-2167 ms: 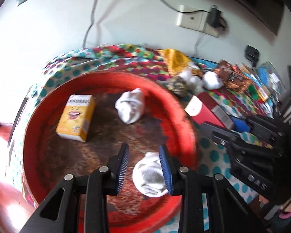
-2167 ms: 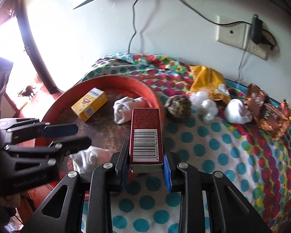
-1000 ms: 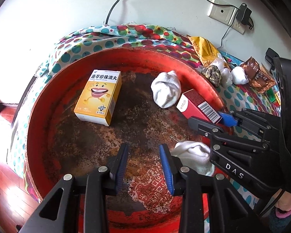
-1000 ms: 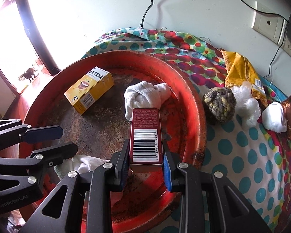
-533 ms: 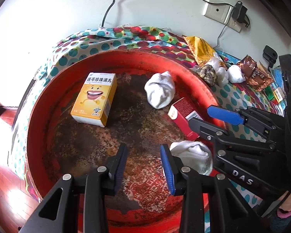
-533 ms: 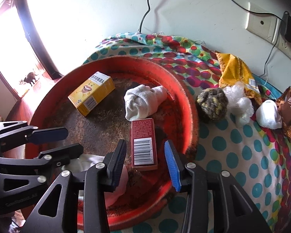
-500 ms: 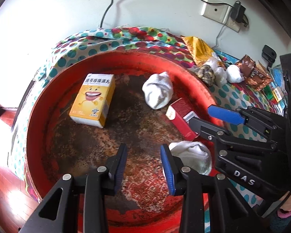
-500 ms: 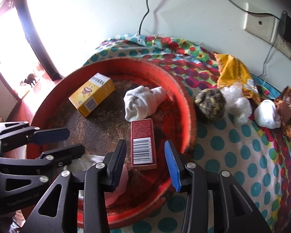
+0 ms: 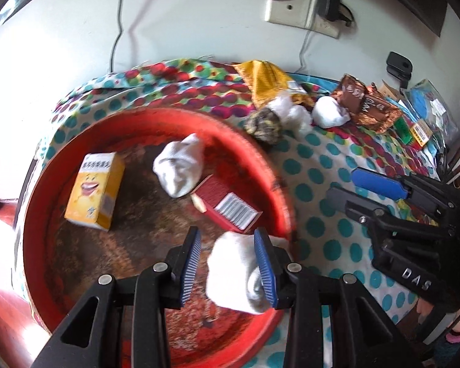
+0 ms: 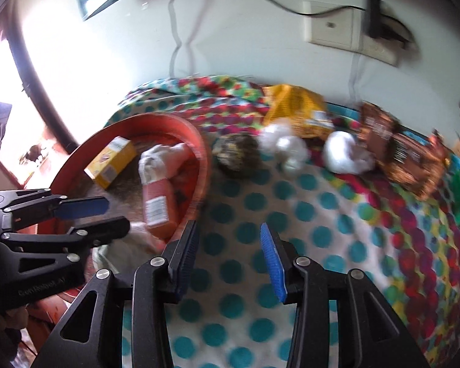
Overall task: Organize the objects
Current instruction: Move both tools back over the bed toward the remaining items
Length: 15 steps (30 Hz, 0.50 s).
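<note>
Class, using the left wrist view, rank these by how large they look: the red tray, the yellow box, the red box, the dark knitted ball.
1. Red tray
2. Yellow box
3. Red box, close to the yellow one
4. Dark knitted ball, though it lies farther from the camera

The left wrist view looks down and forward along its fingers, close over the red basin (image 9: 279, 165), facing the wall socket (image 9: 291, 15). The right wrist view sits further right over the dotted cloth (image 10: 337, 214), facing the same wall. Both share the basin, the cloth and the socket; each catches the other gripper at its edge.
</note>
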Tool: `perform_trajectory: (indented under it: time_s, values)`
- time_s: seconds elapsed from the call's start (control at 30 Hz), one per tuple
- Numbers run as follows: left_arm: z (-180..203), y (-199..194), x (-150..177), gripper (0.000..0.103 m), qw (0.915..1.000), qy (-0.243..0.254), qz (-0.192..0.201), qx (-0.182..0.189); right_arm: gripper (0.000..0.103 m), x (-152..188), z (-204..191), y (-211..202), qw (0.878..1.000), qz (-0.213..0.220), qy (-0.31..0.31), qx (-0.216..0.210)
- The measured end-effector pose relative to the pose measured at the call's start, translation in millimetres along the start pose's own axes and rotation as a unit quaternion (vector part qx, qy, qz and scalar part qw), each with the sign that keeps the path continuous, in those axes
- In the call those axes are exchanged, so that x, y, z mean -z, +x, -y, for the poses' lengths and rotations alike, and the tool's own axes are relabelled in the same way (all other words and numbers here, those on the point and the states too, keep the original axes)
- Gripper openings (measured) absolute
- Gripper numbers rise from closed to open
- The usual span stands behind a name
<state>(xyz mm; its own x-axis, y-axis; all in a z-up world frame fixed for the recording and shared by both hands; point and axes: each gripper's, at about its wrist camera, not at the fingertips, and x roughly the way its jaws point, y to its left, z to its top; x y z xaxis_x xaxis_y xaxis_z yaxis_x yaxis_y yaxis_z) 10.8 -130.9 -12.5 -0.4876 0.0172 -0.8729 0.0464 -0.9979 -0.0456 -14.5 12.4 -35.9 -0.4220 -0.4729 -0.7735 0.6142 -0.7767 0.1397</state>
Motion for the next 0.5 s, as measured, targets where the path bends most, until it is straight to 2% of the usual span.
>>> perform_trajectory:
  time_s: [0.1, 0.37, 0.5]
  values:
    - [15.3, -0.7, -6.5, 0.037, 0.9998, 0.006, 0.001, 0.018, 0.040, 3.9, 26.9, -6.0, 1.000, 0.005, 0.022, 0.012]
    - [59.4, 9.3, -18.7, 0.038, 0.9987, 0.043, -0.004, 0.027, 0.040, 12.4, 96.6, -17.6, 0.995, 0.018, 0.079, 0.050]
    - [79.8, 21.5, -25.8, 0.039, 0.9978, 0.051, -0.012, 0.041, 0.046, 11.5, 122.4, -19.3, 0.993, 0.028, 0.089, 0.073]
